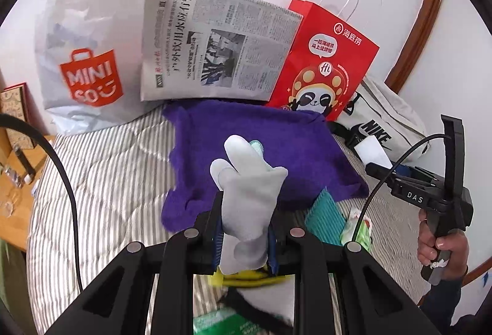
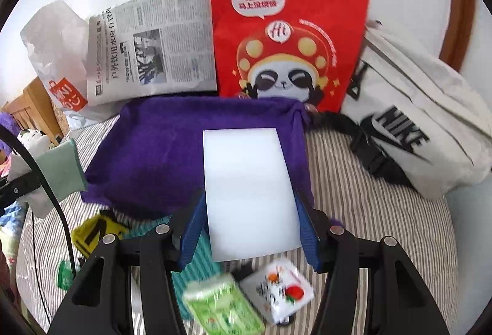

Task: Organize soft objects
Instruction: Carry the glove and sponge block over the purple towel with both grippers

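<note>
A purple towel [image 1: 264, 147] lies spread on the striped bed; it also shows in the right wrist view [image 2: 160, 150]. My left gripper [image 1: 246, 236] is shut on a grey-white soft toy or glove [image 1: 246, 196] and holds it above the towel's near edge. My right gripper [image 2: 249, 233] is shut on a white foam sponge [image 2: 249, 190] and holds it over the towel's right part. The right gripper also shows at the right of the left wrist view [image 1: 436, 196], held by a hand. The left gripper's soft load shows at the left edge of the right wrist view [image 2: 58, 172].
A Miniso bag [image 1: 83, 58], a newspaper [image 1: 215, 43], a red paper bag [image 1: 323, 58] and a white Nike bag [image 2: 415, 120] stand at the back. A teal sponge [image 1: 326, 218], tissue packs [image 2: 221, 307], a snack pack [image 2: 276, 292] and a yellow item [image 2: 95, 230] lie near me.
</note>
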Available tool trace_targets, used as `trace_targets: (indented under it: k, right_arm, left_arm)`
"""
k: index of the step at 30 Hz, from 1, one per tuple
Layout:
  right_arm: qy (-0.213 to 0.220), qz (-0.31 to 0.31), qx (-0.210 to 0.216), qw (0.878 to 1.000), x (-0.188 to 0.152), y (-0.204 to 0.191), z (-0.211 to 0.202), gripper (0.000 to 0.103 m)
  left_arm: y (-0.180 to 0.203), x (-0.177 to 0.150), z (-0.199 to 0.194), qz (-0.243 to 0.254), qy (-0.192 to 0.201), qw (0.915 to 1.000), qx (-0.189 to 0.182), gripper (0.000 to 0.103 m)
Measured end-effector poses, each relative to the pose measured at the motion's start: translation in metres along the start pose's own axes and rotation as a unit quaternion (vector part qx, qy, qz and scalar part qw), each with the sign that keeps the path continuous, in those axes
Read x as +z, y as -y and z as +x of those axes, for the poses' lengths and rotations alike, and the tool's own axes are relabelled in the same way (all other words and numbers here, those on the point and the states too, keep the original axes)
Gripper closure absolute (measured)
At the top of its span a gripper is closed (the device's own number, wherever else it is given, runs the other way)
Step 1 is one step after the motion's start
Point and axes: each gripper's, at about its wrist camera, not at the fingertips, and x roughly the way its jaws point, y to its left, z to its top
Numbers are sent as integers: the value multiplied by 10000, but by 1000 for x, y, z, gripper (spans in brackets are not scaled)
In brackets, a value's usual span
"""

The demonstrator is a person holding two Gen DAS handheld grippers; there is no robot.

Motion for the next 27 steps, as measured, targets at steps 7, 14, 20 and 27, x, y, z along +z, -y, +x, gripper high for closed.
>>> trace_targets:
  k: [7, 14, 20, 27]
  right_arm:
    - [-73, -1, 4, 10000, 30, 2, 40, 47]
    - [-277, -17, -179, 9995, 52, 6, 93, 47]
    - [-426, -47, -381, 9984, 59, 12, 129, 47]
    - [-605, -42, -444, 9972, 65, 17, 155, 47]
  left_arm:
    - [0, 37, 40, 28, -154, 9998, -85, 81]
    - [-5, 66, 87, -48, -310, 9994, -160, 81]
    - [-18, 77, 131, -280, -550, 9974, -384, 81]
    - [-24, 90, 162, -258, -743, 9968, -132, 81]
